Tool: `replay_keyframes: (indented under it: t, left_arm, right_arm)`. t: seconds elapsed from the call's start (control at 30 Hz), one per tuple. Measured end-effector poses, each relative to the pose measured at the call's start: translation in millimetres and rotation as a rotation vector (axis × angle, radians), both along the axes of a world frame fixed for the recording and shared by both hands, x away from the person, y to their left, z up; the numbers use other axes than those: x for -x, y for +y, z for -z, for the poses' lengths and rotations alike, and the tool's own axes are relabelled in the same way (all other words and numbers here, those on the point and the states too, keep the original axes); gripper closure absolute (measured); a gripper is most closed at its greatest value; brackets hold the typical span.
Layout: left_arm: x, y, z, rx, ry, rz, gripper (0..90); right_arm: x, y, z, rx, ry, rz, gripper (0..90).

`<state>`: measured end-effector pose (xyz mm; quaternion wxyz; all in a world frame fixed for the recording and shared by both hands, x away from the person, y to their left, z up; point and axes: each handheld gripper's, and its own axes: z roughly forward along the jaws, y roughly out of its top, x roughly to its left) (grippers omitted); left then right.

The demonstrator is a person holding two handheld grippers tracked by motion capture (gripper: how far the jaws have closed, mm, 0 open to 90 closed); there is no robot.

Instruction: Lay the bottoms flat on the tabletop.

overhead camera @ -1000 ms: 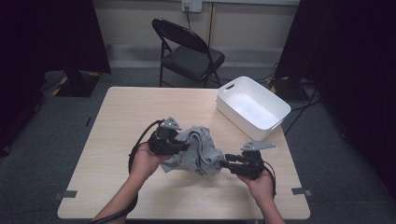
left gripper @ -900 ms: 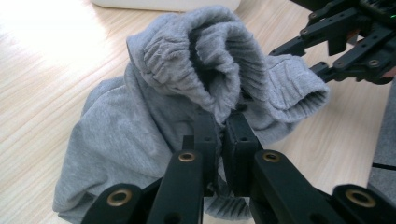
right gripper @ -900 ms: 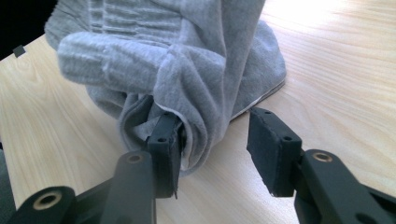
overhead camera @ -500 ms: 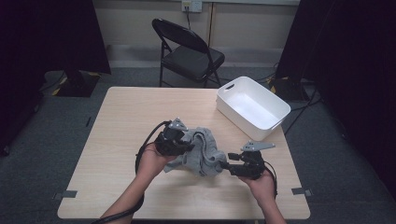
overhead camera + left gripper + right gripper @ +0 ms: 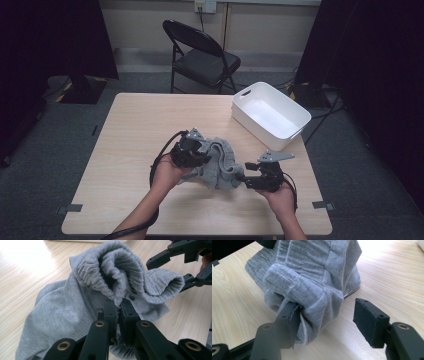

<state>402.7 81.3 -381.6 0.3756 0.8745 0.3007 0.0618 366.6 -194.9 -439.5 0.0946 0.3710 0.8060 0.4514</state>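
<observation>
Right gripper (image 5: 240, 179): your jaws just opened, cloth (image 5: 217, 167) freed, lies bunched left of bin (image 5: 270, 116).
Left gripper view: your left gripper (image 5: 119, 305) clamps cloth hem.
Right gripper view: cloth drapes one pad (image 5: 293, 320), unpinched. Regrasp likely next.

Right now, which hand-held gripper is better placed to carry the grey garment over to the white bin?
The left hand-held gripper: its jaws are shut on the grey garment. The right hand-held gripper has just been opening, one pad clear of the cloth, though it is nearer the white bin.
</observation>
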Motion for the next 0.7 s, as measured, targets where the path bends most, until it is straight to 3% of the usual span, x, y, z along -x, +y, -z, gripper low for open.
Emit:
replay_keyframes:
  t: [0.23,0.7]
  left_arm:
    - [-2.0,-4.2,5.8,0.002,0.006,-0.009,85.2]
    - [-4.1,-14.4,12.1,0.002,0.006,-0.008,85.0]
  right_arm:
    - [-0.6,0.9,0.4,0.006,0.002,0.002,31.6]
    - [1.0,2.1,-4.9,-0.004,-0.025,-0.010,30.3]
